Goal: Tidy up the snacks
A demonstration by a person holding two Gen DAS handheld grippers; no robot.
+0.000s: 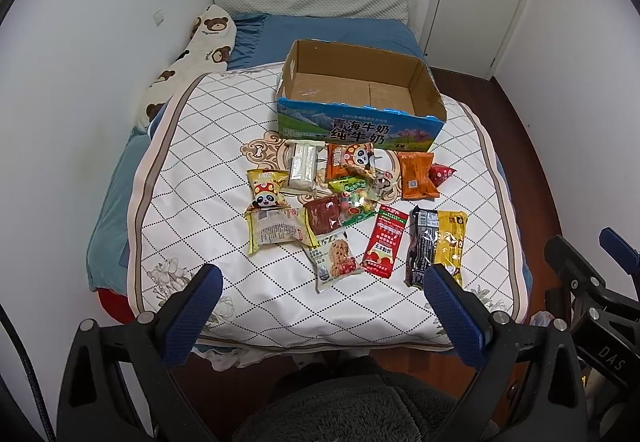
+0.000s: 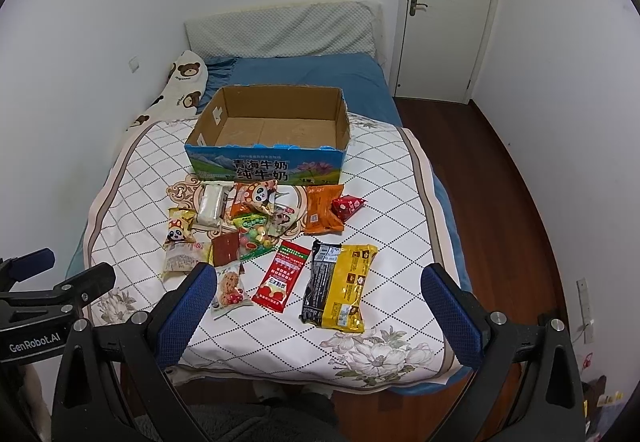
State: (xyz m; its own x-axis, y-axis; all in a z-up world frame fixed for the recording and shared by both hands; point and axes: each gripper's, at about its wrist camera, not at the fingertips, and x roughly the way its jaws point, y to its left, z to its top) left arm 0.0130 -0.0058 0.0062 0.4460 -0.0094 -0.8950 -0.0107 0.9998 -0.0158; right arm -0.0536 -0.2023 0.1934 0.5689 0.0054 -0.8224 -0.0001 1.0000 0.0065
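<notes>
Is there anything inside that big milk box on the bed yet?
The milk box looks empty: only its bare brown cardboard floor shows. The strip of floor just behind its near wall is hidden. All the snack packets lie outside, on the quilt in front.

The cardboard box (image 1: 356, 130) front reads "青海牛奶 纯牛奶". The left gripper (image 2: 24, 306) body reads "GenRobot.AI". The right gripper (image 1: 592, 302) body reads "DAS".

A bear-print pillow (image 1: 188, 58) lies beside a closed white door (image 2: 448, 10), perhaps latched.
</notes>
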